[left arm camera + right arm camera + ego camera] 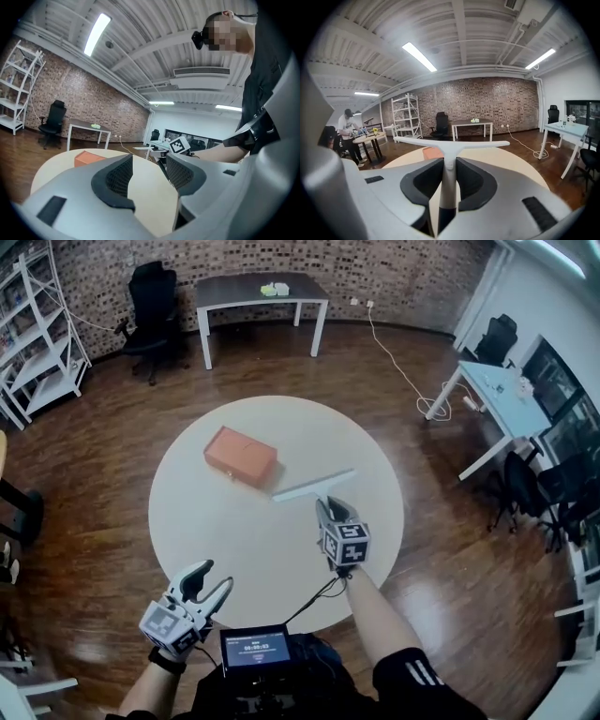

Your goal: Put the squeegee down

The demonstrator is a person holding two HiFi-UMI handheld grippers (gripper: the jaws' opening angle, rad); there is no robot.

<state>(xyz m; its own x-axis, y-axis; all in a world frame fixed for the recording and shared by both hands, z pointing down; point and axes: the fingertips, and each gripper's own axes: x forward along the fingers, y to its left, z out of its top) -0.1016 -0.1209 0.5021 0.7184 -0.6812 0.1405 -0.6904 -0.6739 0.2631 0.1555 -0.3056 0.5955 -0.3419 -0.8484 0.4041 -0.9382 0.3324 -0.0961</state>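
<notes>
**A:** Layout?

**B:** Round white table (216, 540) is the biggest thing. An orange box (240, 456) sits on it, left of centre on the far half. The squeegee (314, 486) is over the table just right of the box. Its blade's left end is near the box's corner, and I see no contact.

**A:** Who has it?

**B:** The right gripper (326, 512). Its jaws are clamped on the handle, dead centre between the pads. The handle runs straight out along the jaws, and the blade sits crosswise past the fingertips. In the right gripper view the blade is level and runs side to side.

**A:** Left?

**B:** The left gripper (212, 579) is at the table's near edge, well apart from the squeegee. Its jaws are spread and hold nothing; only tabletop shows through the gap.

**A:** Blade on the table yet?

**B:** Can't tell from these views. My read is that it's a right-hand job. There's bare table under and to the right of the blade, so lower it there and keep the blade's left end off the box. Let go once it's resting.
</notes>
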